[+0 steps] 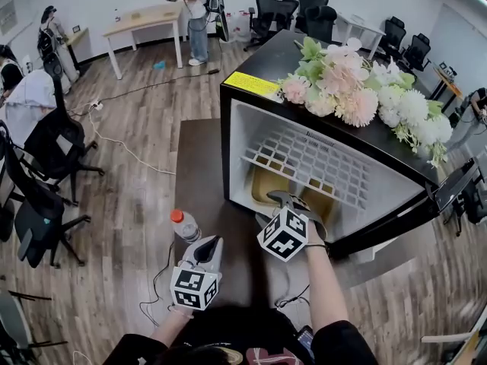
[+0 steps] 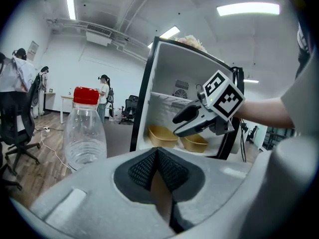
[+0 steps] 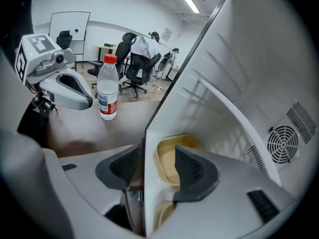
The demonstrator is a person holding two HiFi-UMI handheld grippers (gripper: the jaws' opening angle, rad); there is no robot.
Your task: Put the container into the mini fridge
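The mini fridge (image 1: 245, 84) stands open on a dark table (image 1: 199, 158), its white inside (image 3: 239, 83) showing. Two beige containers (image 1: 266, 181) (image 1: 319, 201) sit side by side on its floor under the wire shelf (image 1: 304, 158). My right gripper (image 1: 286, 198) is at the fridge's front opening, open. In the right gripper view its jaws (image 3: 157, 158) straddle the fridge's left wall edge, with one container (image 3: 169, 156) just beyond and nothing held. My left gripper (image 1: 207, 243) hovers over the table near a water bottle (image 1: 185, 225), shut and empty (image 2: 157, 153).
Artificial flowers (image 1: 358, 82) lie on top of the fridge. The red-capped bottle (image 2: 85, 128) stands left of the fridge. Office chairs (image 1: 53, 150), a desk (image 1: 144, 17), floor cables (image 1: 122, 147) and a standing person (image 1: 198, 14) fill the room around the table.
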